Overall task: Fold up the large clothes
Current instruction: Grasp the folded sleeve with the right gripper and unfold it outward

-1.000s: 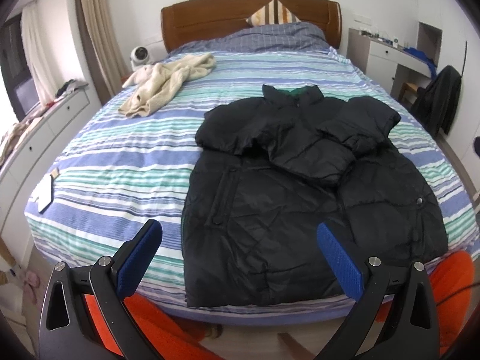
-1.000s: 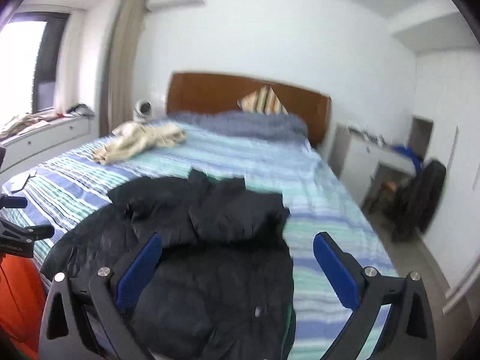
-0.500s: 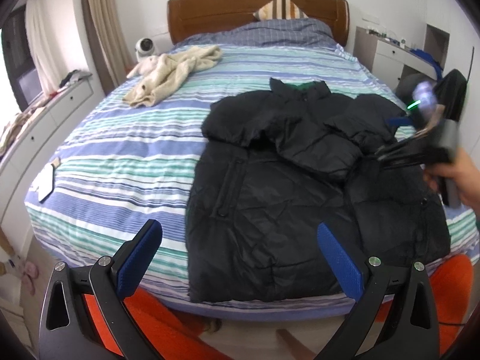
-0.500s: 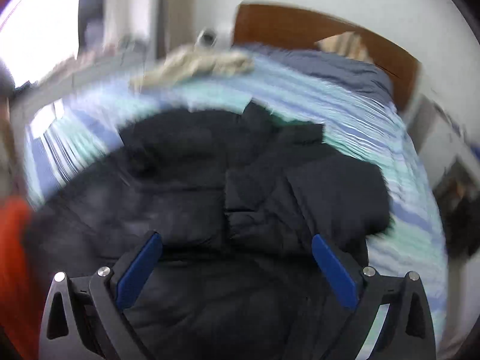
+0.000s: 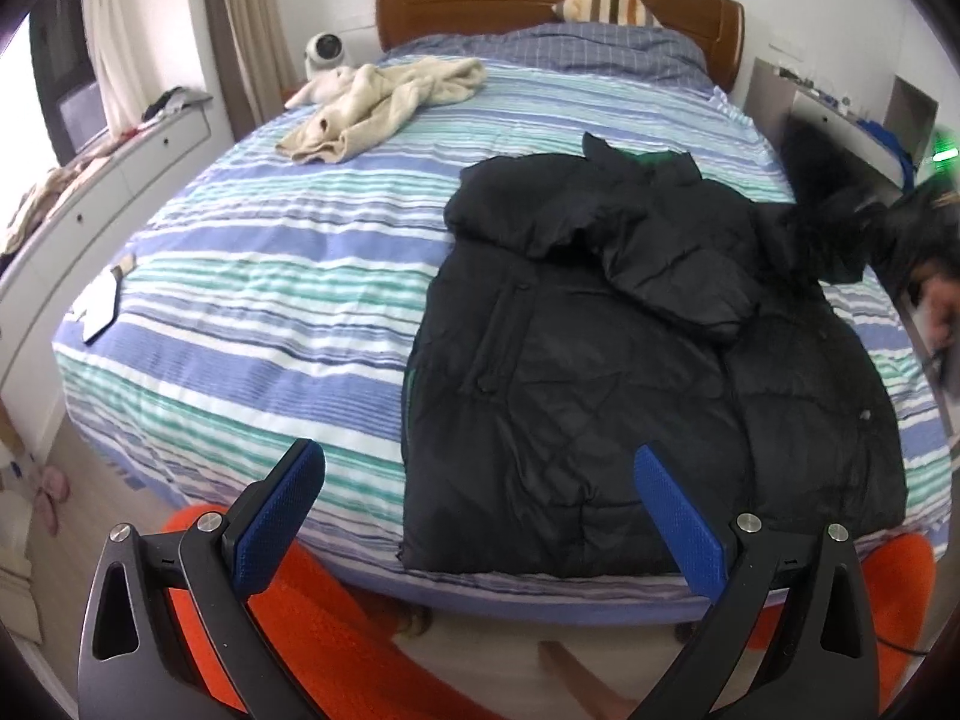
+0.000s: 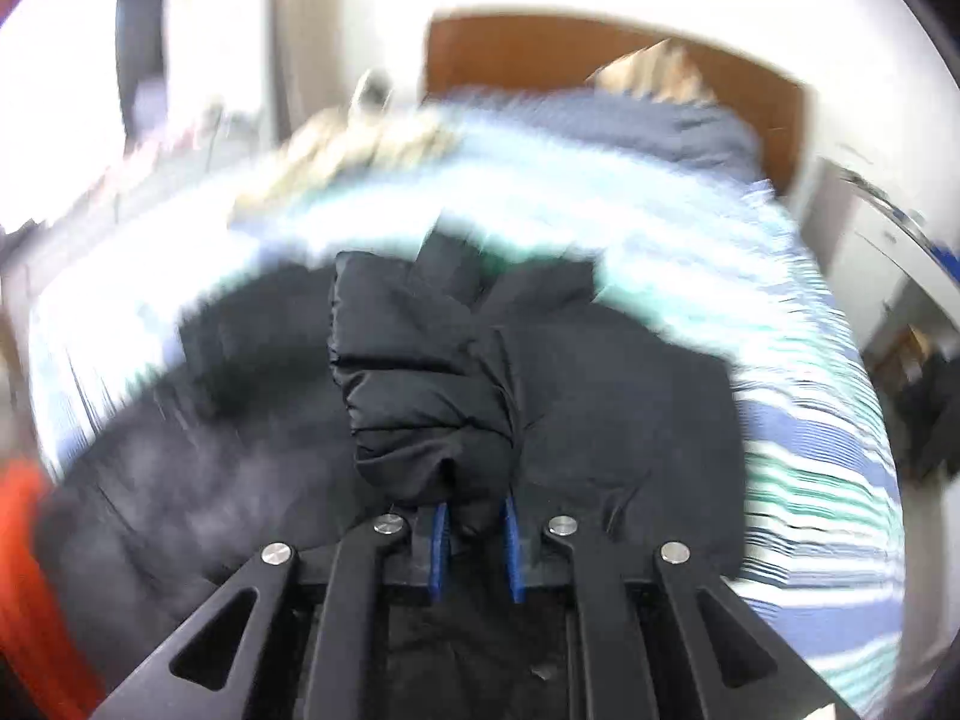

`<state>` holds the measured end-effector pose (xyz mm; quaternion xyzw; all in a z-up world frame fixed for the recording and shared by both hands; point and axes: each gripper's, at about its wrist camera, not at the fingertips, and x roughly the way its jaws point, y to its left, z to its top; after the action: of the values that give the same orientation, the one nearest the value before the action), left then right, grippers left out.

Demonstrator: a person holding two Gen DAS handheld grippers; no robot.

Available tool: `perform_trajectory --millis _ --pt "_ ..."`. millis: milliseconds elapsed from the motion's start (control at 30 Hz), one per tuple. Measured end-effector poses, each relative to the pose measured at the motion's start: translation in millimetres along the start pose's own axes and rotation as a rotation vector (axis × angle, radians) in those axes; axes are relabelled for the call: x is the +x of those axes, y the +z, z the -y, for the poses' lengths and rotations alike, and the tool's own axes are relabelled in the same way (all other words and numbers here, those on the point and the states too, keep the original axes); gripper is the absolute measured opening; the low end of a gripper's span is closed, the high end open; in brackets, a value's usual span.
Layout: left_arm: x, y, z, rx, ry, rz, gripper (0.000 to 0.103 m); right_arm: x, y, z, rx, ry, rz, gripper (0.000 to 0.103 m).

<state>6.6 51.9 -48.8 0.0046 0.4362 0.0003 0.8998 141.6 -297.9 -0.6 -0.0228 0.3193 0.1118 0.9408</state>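
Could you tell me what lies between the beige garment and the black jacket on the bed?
Only bare striped bedspread separates the beige garment from the jacket, in the left wrist view.

R gripper [image 6: 474, 531] fingers [image 6: 440, 546] pinched on a bunched fold of black jacket [image 6: 432, 372], lifted over rest of jacket on striped bed [image 6: 798, 420]. Bkgd blurred; wood headboard [image 6: 540, 54] behind.

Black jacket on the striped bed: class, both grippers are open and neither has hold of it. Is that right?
Not quite. The left gripper is open and holds nothing, but the right gripper is shut on a sleeve of the black jacket, as the right wrist view shows.
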Motion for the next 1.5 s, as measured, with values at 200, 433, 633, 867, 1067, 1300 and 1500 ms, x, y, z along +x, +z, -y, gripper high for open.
perform_trajectory --millis 200,433,633,867,1067,1300,1500 --pt "0.3 7.5 16.6 0.039 -0.035 0.013 0.103 -130.9 4.3 114.5 0.240 -0.199 0.221 0.015" --pt "-13.5 8.3 38.7 0.107 -0.054 0.051 0.103 -142.7 -112.1 266.9 0.680 -0.483 0.161 0.015" --pt "-9.5 7.4 34.2 0.109 -0.019 0.036 0.103 -102.5 -233.7 328.5 0.958 -0.553 -0.044 0.015" --pt "-10.2 6.6 21.8 0.081 -0.011 0.044 0.103 -99.2 -271.1 326.2 1.119 -0.514 -0.018 0.028" --pt "2.7 1.6 14.9 0.054 -0.008 0.005 0.103 -127.3 -293.9 330.4 1.193 -0.617 0.005 0.064" --pt "15.4 16.3 43.6 0.206 -0.120 -0.018 0.103 -167.8 -259.6 278.1 0.972 -0.672 0.058 0.064" --pt "20.9 56.3 94.9 0.456 -0.190 0.124 0.103 -173.5 -213.7 175.3 0.695 -0.511 0.069 0.064"
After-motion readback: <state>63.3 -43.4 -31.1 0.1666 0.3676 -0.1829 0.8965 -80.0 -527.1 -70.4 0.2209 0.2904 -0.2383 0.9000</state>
